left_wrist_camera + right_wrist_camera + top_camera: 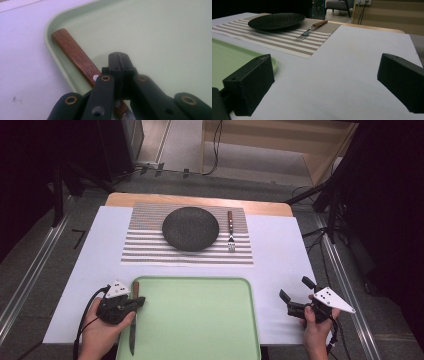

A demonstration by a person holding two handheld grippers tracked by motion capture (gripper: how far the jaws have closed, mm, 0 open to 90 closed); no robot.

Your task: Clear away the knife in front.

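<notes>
Our left tongs clench the knife at its wooden handle, on the green tray. It seems light, stiff, slippery-bladed; we judge the handle safest. Our right tongs gape, empty.

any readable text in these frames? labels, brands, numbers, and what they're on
None readable. The knife, green tray, plate, fork and striped mat carry no lettering. The grey plates on the left gripper and right gripper bear only black dots, no characters.

High view looks down; both gripper views share the tray.
</notes>
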